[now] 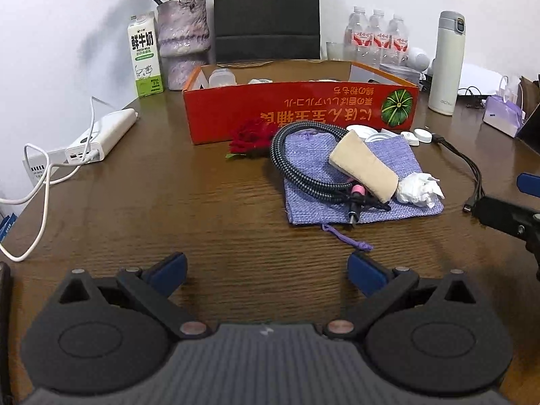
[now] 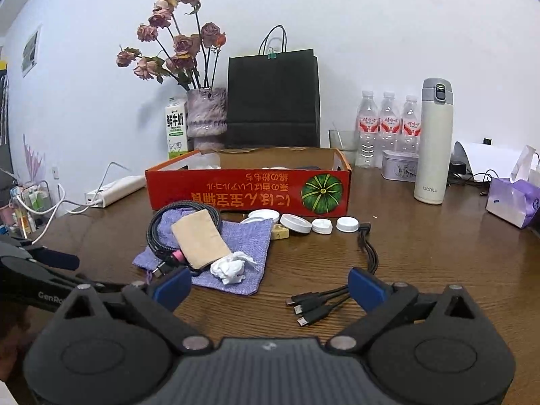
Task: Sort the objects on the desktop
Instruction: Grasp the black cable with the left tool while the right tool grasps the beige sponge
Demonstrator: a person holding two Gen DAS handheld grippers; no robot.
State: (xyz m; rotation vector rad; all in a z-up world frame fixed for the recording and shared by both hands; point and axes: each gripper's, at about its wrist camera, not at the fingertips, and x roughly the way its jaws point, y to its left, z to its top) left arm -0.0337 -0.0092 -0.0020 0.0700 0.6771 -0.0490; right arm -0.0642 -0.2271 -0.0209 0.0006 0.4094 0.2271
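Wood-grain surface (image 2: 438, 253) cluttered; both hand-held grippers, left (image 1: 266, 273) and right (image 2: 270, 290), wide open, empty. Approach multi-plug cable (image 2: 324, 303), lower centre, squarely.

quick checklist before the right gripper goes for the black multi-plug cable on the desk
1. Right gripper open wide, nothing between its pads: ok.
2. Cable plugs lie free on the table, just ahead of the gripper: ok.
3. Cable's far end lies beside the white lids; whether it touches them: cannot tell.
4. Left gripper open, empty and off to the side of the cable: ok.
5. Room in the orange box: some things already lie inside, free space: cannot tell.
6. Crumpled tissue on the purple pouch lies apart from the cable: ok.
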